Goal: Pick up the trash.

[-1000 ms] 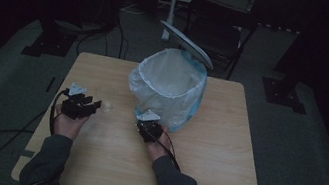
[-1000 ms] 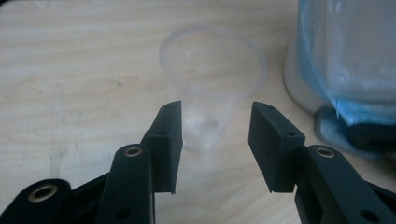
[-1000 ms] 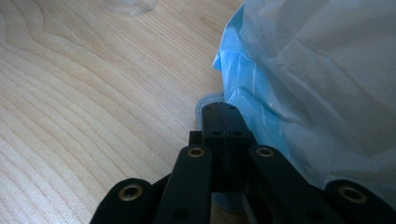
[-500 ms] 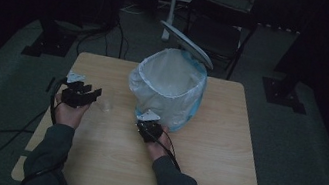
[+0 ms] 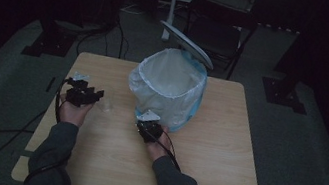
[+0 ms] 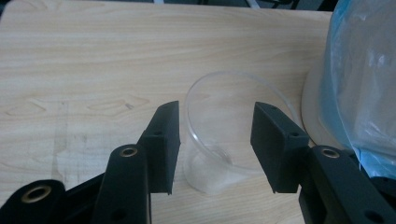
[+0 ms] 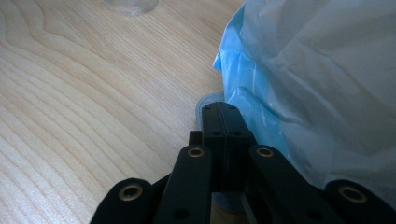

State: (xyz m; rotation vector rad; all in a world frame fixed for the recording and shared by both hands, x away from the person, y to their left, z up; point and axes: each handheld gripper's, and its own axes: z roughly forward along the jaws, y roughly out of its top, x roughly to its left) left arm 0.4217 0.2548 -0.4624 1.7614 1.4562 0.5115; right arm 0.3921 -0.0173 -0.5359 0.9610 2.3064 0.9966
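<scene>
Clear cup [image 6: 231, 135] sits between the left claw's [image 6: 215, 144] spread jaws.

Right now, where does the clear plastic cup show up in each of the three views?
High view: the clear plastic cup stands on the table just right of the left gripper, left of the bin.
Left gripper view: centre, between the open jaws.
Right gripper view: top edge, only its base, left of centre.
Shared landmark: the blue-lined bin bag, at right in both gripper views.
</scene>
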